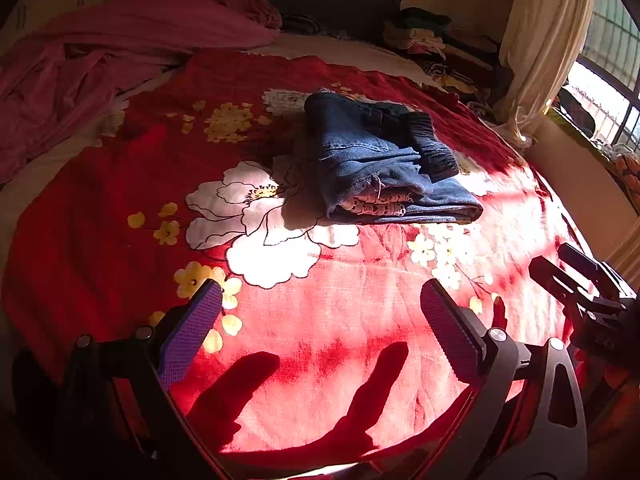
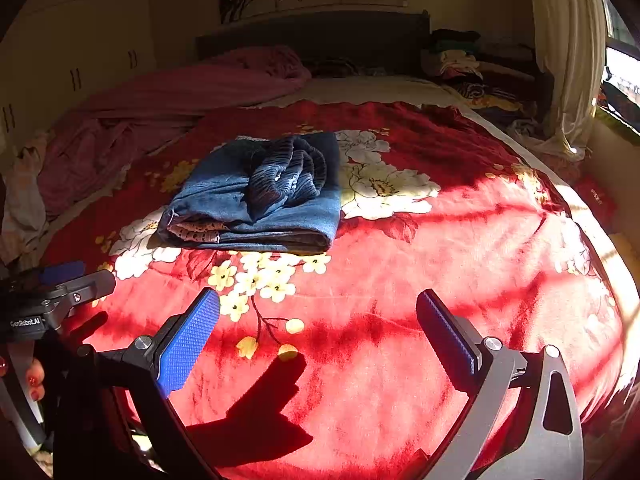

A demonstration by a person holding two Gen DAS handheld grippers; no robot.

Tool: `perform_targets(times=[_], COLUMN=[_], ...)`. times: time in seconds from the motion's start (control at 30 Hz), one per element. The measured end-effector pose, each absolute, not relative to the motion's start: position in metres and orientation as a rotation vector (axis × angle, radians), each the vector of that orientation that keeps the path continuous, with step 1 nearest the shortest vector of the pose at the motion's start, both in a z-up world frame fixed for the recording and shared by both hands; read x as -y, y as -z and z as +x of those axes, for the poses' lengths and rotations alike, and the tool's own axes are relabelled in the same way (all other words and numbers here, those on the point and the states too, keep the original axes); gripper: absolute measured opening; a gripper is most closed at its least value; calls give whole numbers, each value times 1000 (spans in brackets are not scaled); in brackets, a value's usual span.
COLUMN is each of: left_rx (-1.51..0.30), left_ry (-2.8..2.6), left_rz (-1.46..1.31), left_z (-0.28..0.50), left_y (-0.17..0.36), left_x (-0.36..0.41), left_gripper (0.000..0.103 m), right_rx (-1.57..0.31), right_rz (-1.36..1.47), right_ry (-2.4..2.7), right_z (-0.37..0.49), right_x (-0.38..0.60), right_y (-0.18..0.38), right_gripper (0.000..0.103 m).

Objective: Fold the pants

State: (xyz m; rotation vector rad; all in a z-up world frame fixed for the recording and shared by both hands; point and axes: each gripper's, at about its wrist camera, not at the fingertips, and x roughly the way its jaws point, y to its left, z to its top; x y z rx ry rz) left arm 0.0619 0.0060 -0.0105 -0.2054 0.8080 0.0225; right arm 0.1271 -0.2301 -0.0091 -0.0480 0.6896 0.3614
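A pair of blue denim pants (image 1: 384,160) lies folded into a compact bundle on the red floral blanket (image 1: 360,320), with the elastic waistband on top. It also shows in the right wrist view (image 2: 260,196). My left gripper (image 1: 320,292) is open and empty, held above the blanket well in front of the pants. My right gripper (image 2: 318,300) is open and empty, in front and to the right of the pants. The right gripper shows at the edge of the left wrist view (image 1: 580,284), and the left gripper at the edge of the right wrist view (image 2: 60,284).
A crumpled pink sheet (image 1: 100,60) lies on the bed's far left. A pile of clothes (image 1: 432,40) sits at the far right by the headboard. A cream curtain (image 1: 540,40) and a window (image 1: 608,80) stand to the right. White cabinets (image 2: 72,48) stand at the left.
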Motion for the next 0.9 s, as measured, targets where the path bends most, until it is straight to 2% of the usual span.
perform_targets(times=[0.57, 0.67, 0.9], left_rx=[-849, -840, -849], left_ry=[-38, -139, -546], left_rz=[-263, -282, -274], left_z=[70, 89, 173], left_y=[17, 9, 13], left_x=[-29, -69, -230], left_gripper=[93, 93, 93], right_rx=[-714, -716, -814], right_rz=[-34, -36, 29], right_ry=[-301, -214, 121], right_z=[147, 175, 306], right_x=[254, 288, 435], right_y=[14, 11, 23], right_gripper=[98, 98, 98])
